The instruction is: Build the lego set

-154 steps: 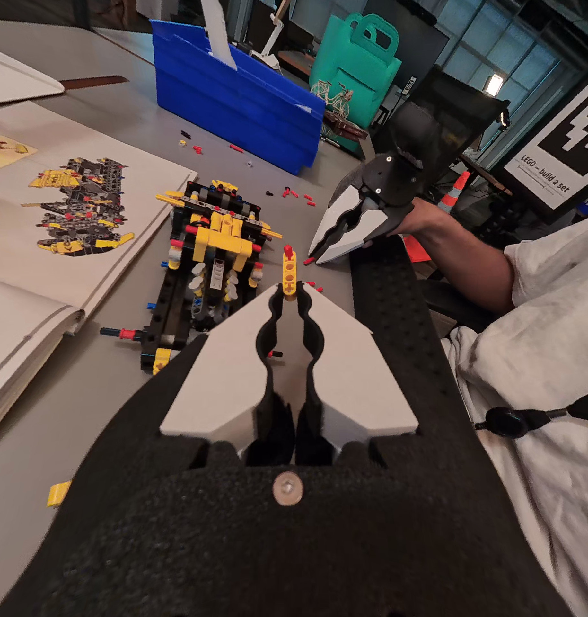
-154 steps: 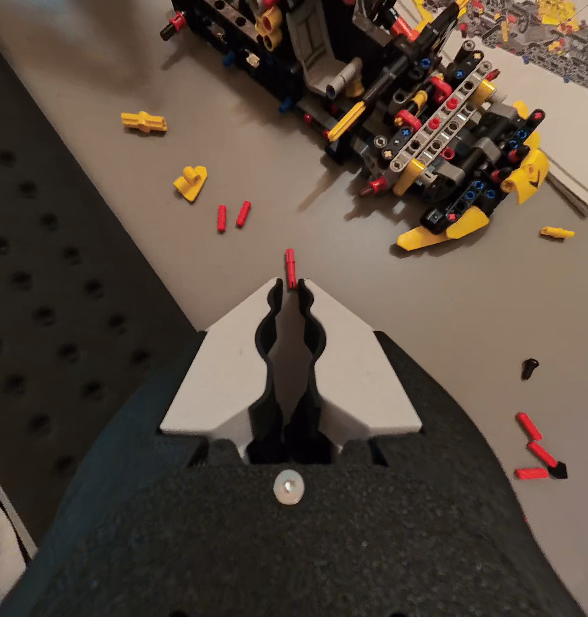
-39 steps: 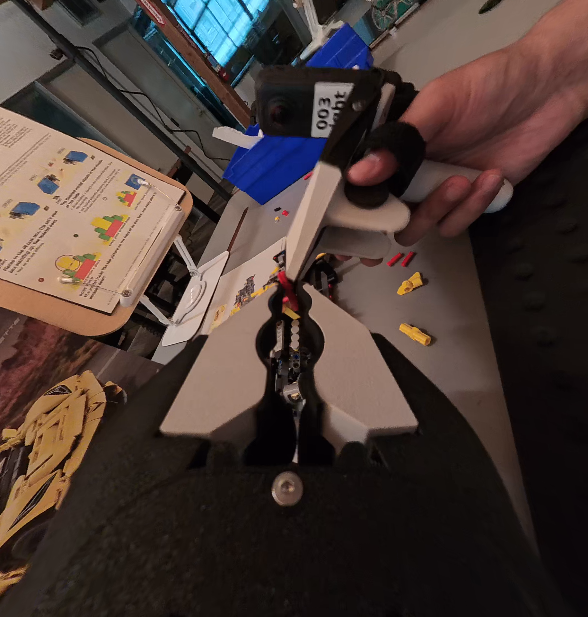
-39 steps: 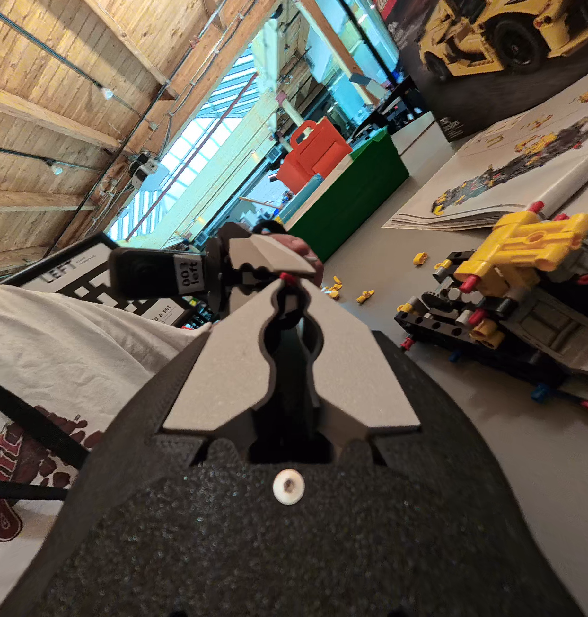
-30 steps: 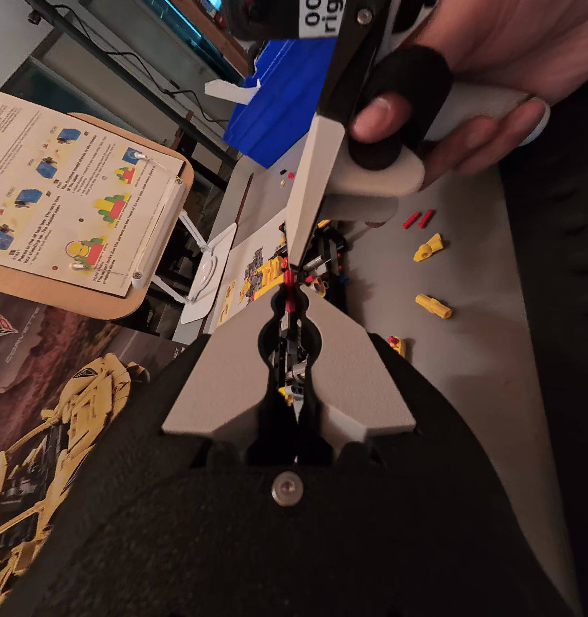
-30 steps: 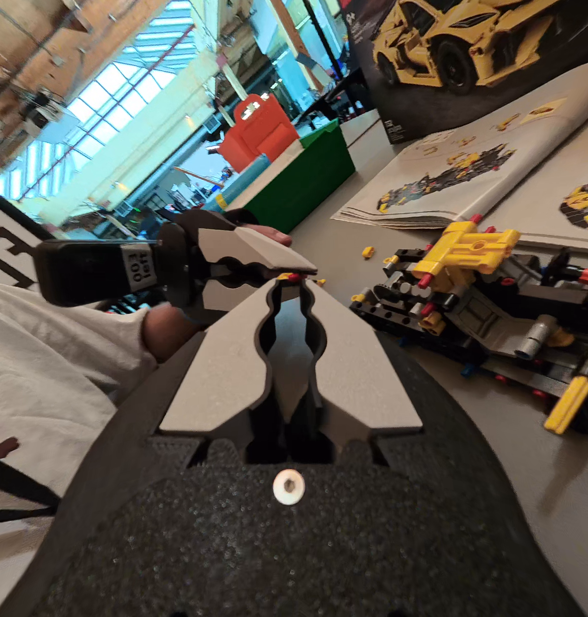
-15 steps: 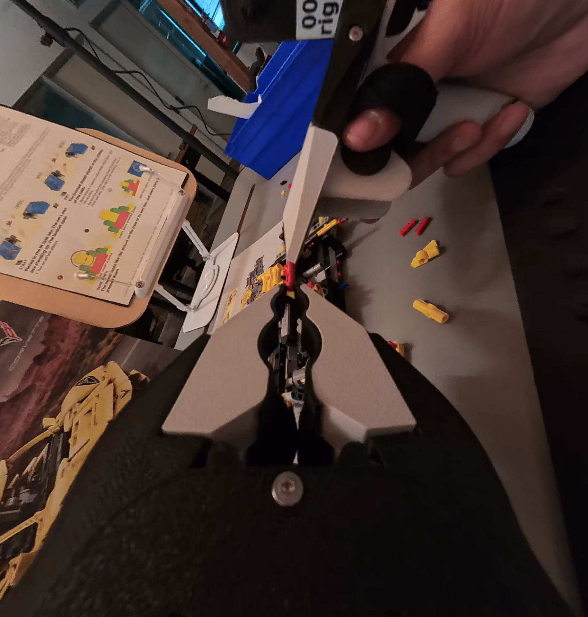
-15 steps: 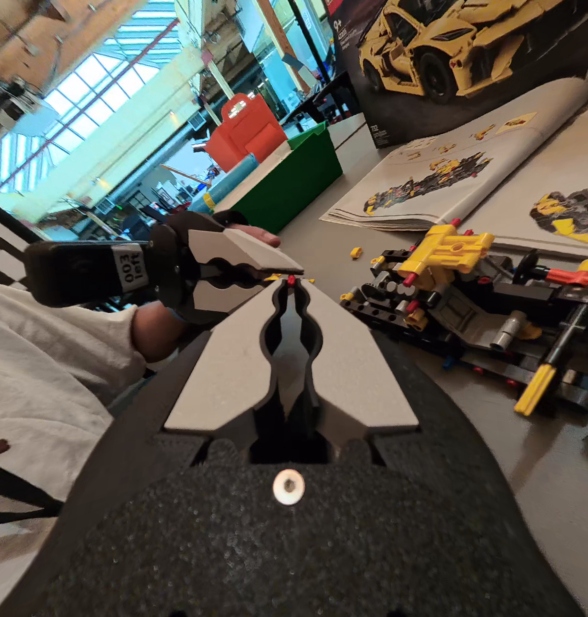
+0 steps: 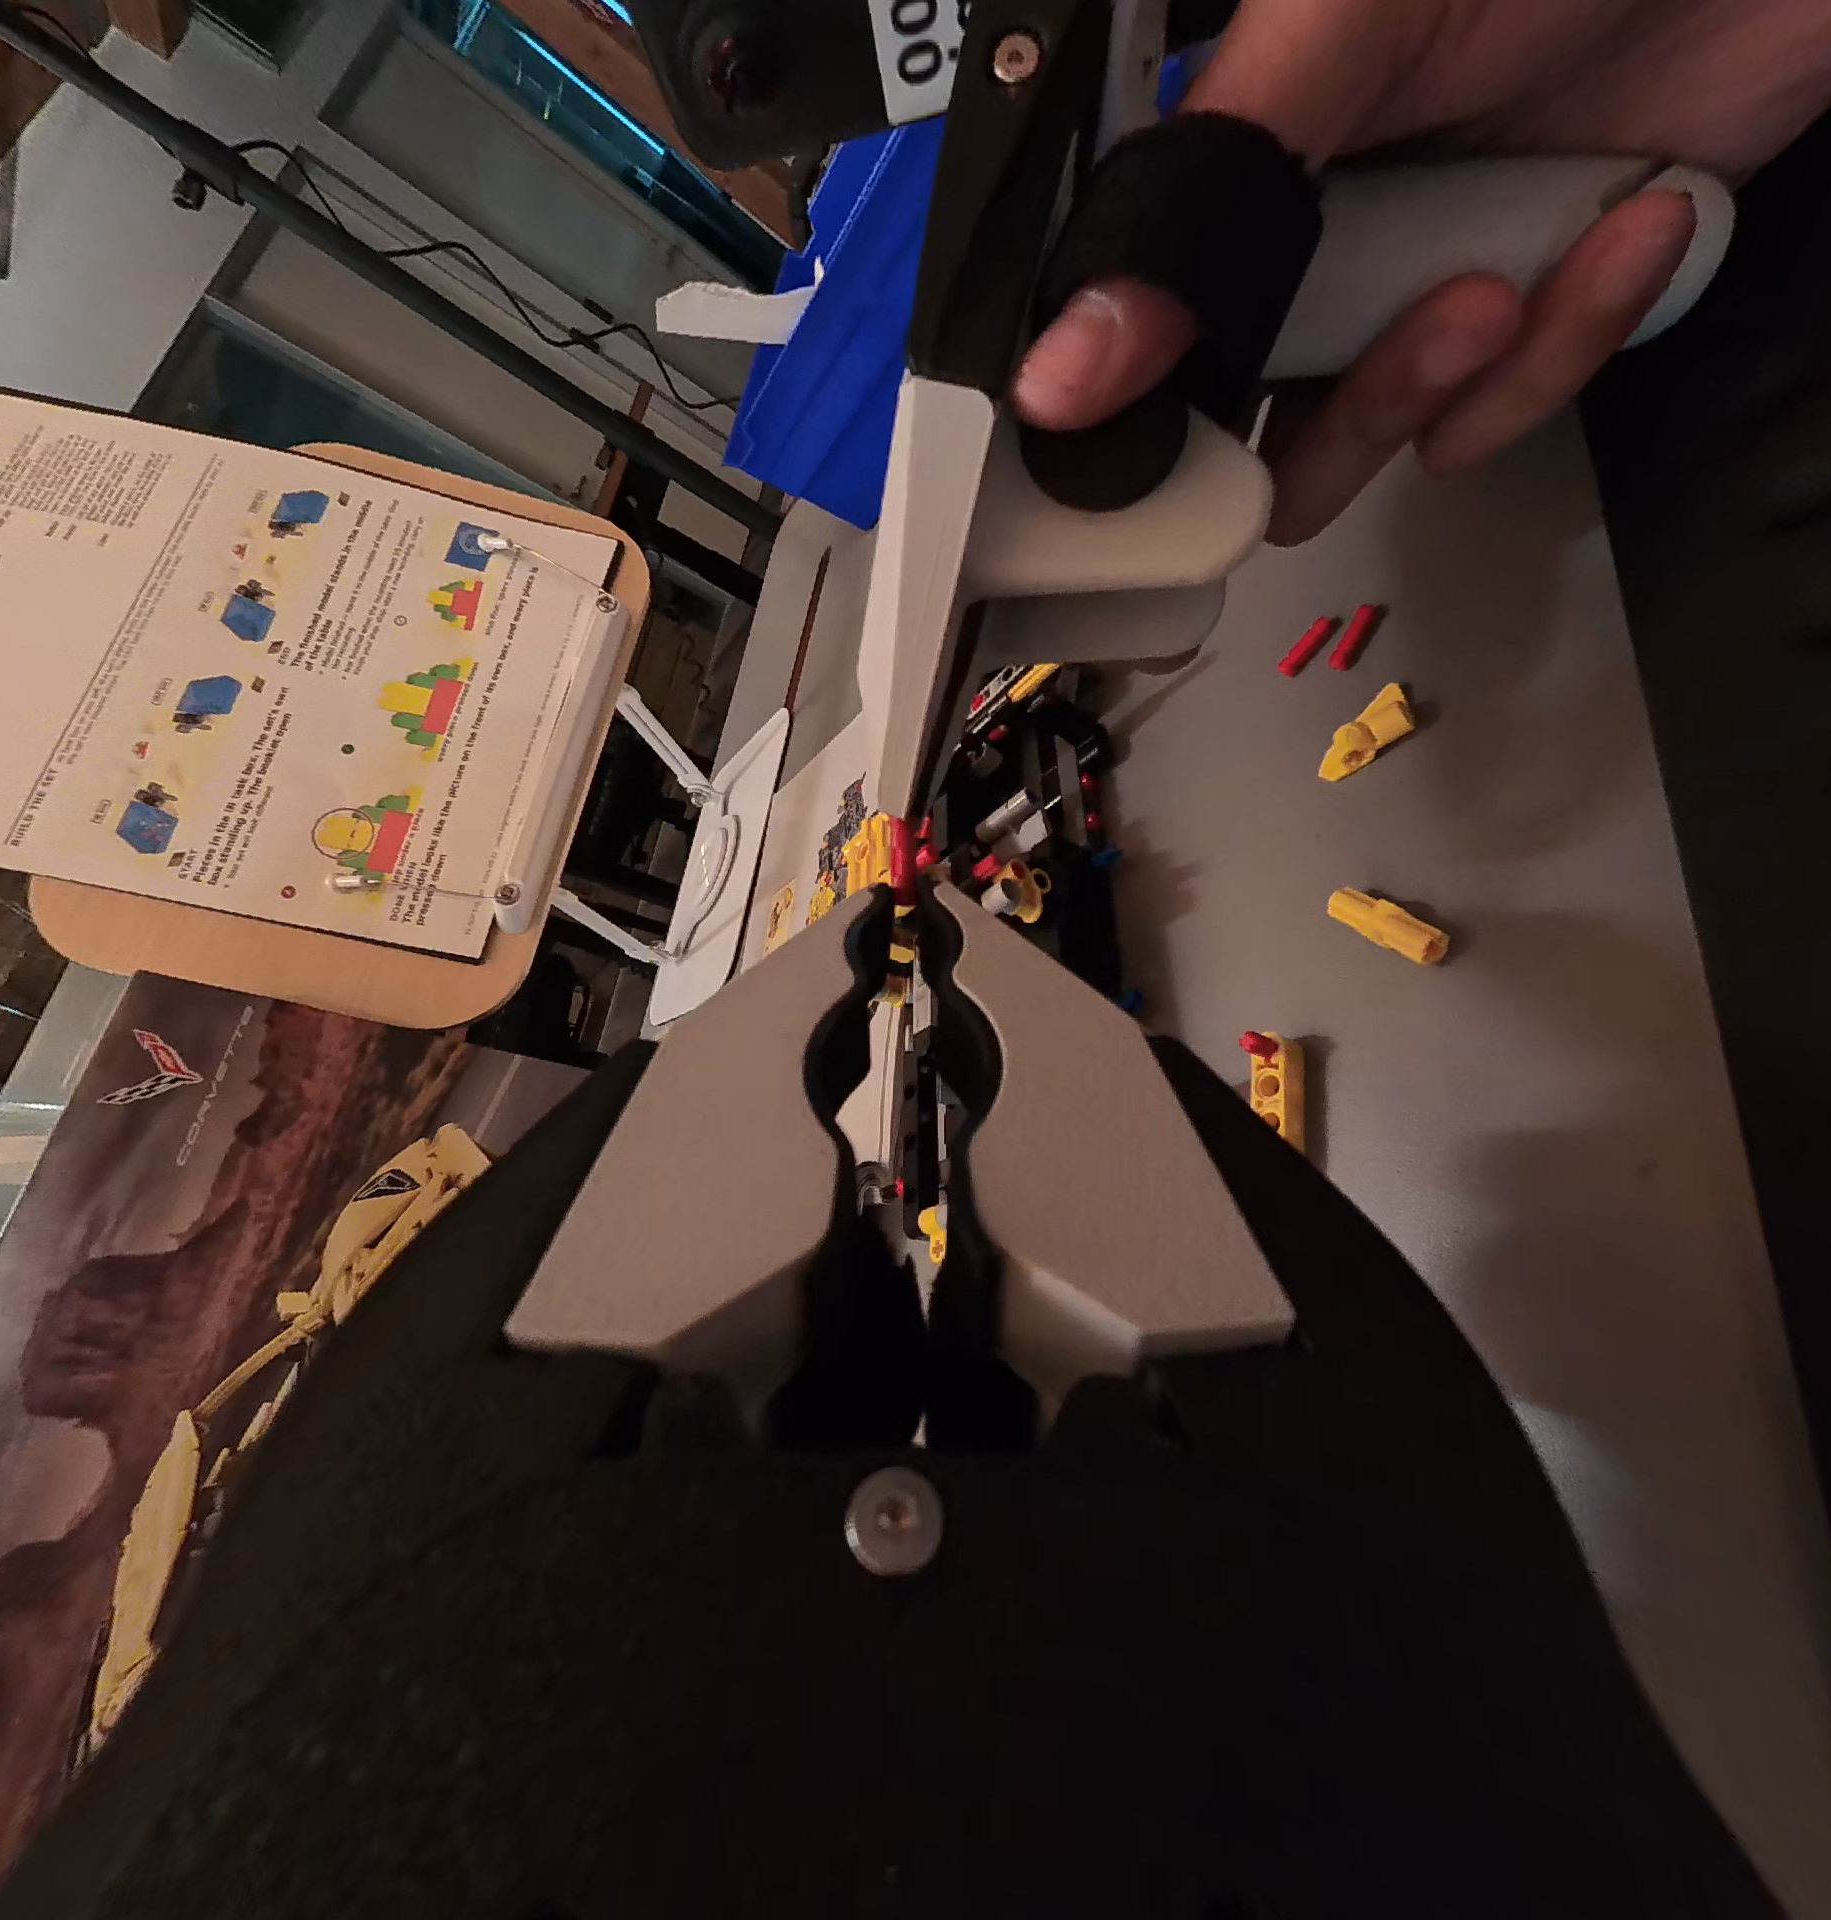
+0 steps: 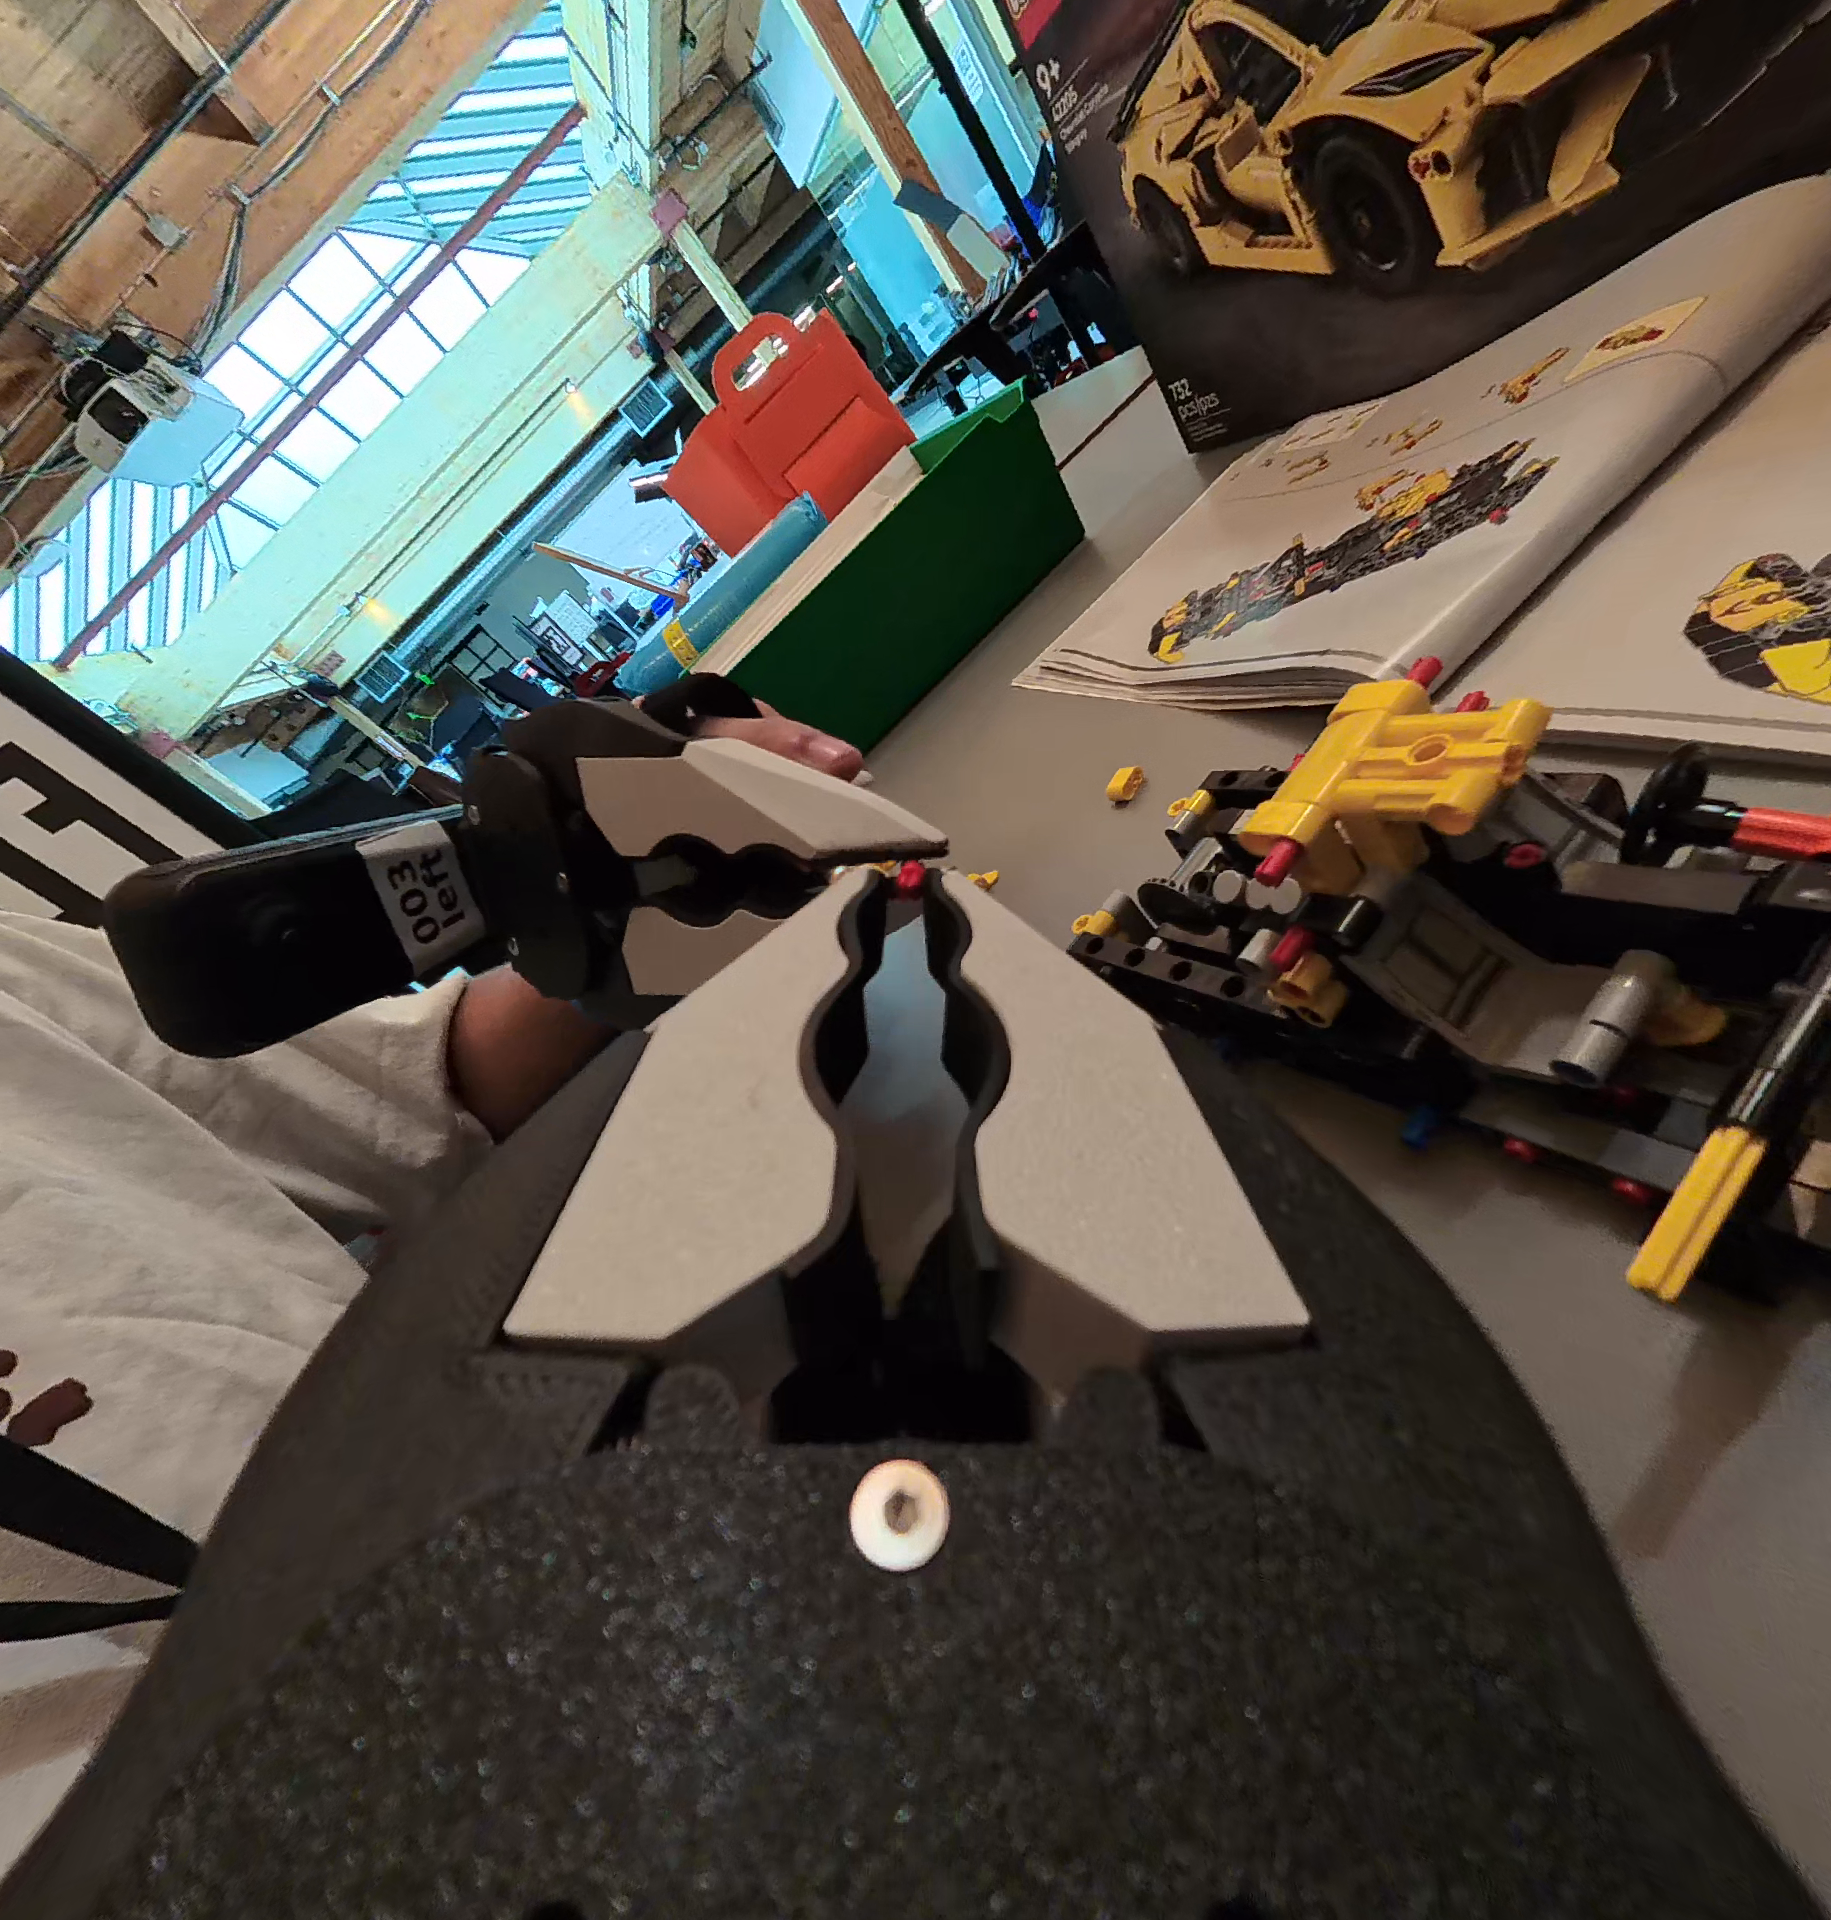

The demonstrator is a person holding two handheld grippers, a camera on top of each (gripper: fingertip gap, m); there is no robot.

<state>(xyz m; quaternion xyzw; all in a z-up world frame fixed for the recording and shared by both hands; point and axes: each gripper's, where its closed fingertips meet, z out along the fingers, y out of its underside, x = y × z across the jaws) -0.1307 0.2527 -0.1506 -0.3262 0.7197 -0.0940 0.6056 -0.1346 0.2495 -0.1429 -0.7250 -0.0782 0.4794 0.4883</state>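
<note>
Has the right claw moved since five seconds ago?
Yes. The right claw has lifted off the table and now meets the left claw in the air.

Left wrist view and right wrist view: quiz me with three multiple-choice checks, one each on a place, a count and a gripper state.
1. Where does the loose yellow beam with a red pin lie?
A on the grey table
B on the floor
C on a shelf

2. How many loose red pins lie beside the yellow connector?
A one
B two
C four

3. The right gripper is:
A wide open, empty
B shut on a red pin
C shut on a black wheel

A: the beam rests on bare tabletop.
B: a pair lies side by side.
B: its tips pinch the pin against the yellow piece in the left gripper.
</note>
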